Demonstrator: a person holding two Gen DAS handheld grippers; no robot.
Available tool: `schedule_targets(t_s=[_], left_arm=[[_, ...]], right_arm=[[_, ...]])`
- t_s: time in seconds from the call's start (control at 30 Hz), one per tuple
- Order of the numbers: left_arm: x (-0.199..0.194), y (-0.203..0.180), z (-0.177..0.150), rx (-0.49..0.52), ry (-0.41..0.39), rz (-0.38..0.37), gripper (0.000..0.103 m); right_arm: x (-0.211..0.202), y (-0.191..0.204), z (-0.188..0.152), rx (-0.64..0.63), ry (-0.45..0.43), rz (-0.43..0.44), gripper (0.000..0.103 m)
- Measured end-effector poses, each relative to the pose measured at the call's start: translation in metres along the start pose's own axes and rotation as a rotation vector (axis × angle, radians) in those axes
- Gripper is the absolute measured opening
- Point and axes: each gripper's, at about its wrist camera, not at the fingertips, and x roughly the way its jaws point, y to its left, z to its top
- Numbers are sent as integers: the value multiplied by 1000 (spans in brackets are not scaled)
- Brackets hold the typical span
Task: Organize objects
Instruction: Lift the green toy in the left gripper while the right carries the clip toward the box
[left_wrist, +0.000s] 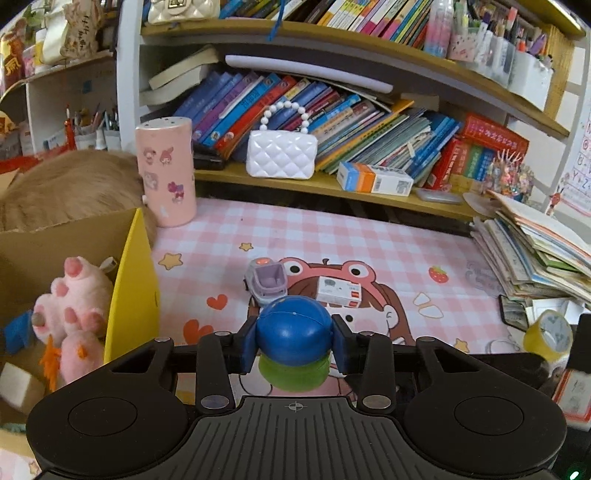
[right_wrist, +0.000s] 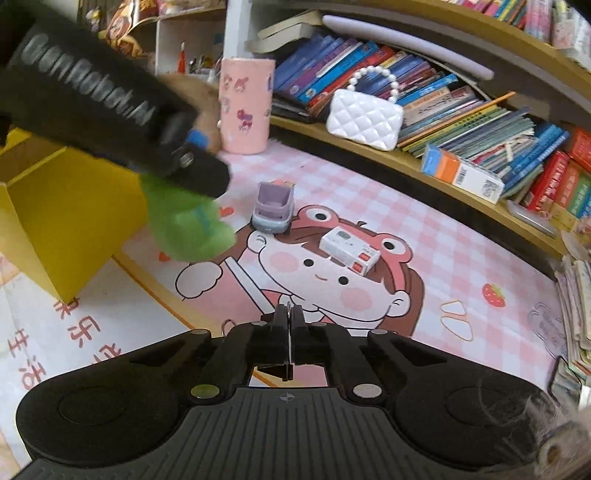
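My left gripper (left_wrist: 294, 334) is shut on a blue and green soft toy (left_wrist: 293, 328) and holds it above the pink cartoon mat (left_wrist: 332, 243). In the right wrist view the left gripper (right_wrist: 184, 162) hangs over the mat with the green part of the toy (right_wrist: 188, 225) below it, next to the yellow cardboard box (right_wrist: 66, 221). A small purple toy car (left_wrist: 266, 282) (right_wrist: 274, 208) and a small white box (left_wrist: 338, 291) (right_wrist: 349, 251) lie on the mat. My right gripper (right_wrist: 289, 314) is shut and empty, low over the mat.
The yellow box (left_wrist: 129, 288) at the left holds a pink plush toy (left_wrist: 74, 306). A pink sticker-covered cylinder (left_wrist: 166, 170) stands behind it. Shelves with books and a white quilted purse (left_wrist: 280, 151) line the back. A stack of books (left_wrist: 535, 254) and a tape roll (left_wrist: 550, 334) sit at the right.
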Motion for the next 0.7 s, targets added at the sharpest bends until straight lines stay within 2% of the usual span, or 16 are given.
schedule_targets(t_s=[0.43,0.7], left_arm=[[-49,13,-34,-49,-13,-59,38],[-73,48,-64,-82,21,-29,38]], right_arm=[[-57,9,-12,71,10,-40,2],[-81,32,-18,141,44,-31,2]])
